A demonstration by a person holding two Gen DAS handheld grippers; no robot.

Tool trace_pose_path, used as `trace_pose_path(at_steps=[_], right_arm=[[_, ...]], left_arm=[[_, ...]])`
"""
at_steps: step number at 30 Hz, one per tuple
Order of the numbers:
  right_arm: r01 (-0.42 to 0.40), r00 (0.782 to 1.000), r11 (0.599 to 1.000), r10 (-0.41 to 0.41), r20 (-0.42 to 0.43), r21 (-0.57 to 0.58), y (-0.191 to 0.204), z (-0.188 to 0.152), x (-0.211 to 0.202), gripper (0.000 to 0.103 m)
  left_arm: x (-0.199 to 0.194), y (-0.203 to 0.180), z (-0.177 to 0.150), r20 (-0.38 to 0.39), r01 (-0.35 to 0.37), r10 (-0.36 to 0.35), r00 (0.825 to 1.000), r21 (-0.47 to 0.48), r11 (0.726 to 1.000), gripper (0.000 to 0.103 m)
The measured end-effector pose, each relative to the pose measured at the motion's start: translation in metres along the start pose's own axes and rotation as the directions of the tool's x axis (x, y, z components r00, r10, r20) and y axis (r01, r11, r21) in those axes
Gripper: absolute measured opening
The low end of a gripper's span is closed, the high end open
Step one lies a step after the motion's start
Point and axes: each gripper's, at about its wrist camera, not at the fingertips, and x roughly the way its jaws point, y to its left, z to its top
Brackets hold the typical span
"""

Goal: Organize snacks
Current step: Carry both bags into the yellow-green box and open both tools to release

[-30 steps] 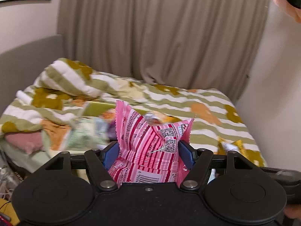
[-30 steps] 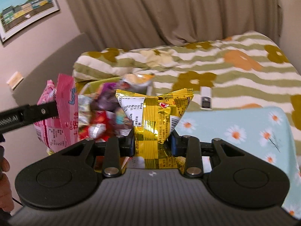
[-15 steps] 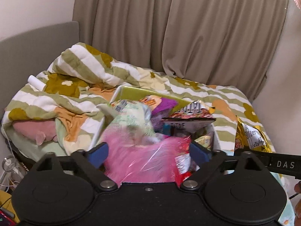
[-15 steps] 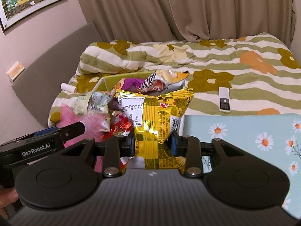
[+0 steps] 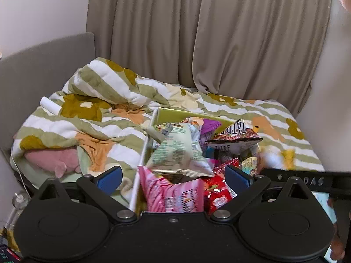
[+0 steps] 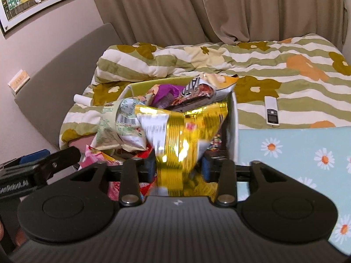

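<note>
Your gold snack bag [image 6: 184, 140] sits between the fingers of the right hand-held gripper [image 6: 178, 167], over the near end of the white box [image 6: 233, 120] already heaped with packets. Those jaws have just been opening with the bag between them; it looks blurred and slipping, so treat it as released, not clamped. The pink bag [image 5: 173, 192] lies in the box under your left hand-held gripper [image 5: 173, 176], whose jaws have also just been opening and now stand wide apart, touching nothing.

To finish well, let the gold bag settle onto the pile before you draw back, and pull both grippers straight out so a finger does not hook the pale green packet [image 5: 177, 151] lying loose on top. The box rests on a soft striped duvet [image 5: 105, 118], so avoid nudging its wall. The remote [image 6: 271, 114] lies clear, beside the daisy cloth [image 6: 302, 153].
</note>
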Motion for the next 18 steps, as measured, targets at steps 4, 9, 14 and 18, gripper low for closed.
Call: trace_pose_path(at_steps=[4, 9, 14, 18], right_arm=[[0.012, 0.998, 1.000, -0.013, 0.060, 0.022, 0.002, -0.006, -0.006, 0.103], [0.037, 0.997, 0.999, -0.037, 0.074, 0.011, 0.001, -0.013, -0.018, 0.103], [0.025, 0.993, 1.000, -0.024, 0.114, -0.009, -0.003, -0.013, -0.046, 0.103], [0.039, 0.988, 0.999, -0.035, 0.151, -0.023, -0.008, -0.014, -0.076, 0.103]], left_arm=[[-0.001, 0.005, -0.006, -0.010, -0.001, 0.002, 1.000, 0.028, 1.000, 0.101], [-0.010, 0.004, -0.012, -0.010, -0.004, 0.005, 1.000, 0.021, 1.000, 0.101], [-0.033, -0.008, -0.009, 0.030, -0.031, 0.030, 0.999, 0.038, 0.999, 0.101], [-0.058, -0.026, -0.006, 0.058, -0.041, 0.037, 0.998, 0.066, 0.997, 0.101]])
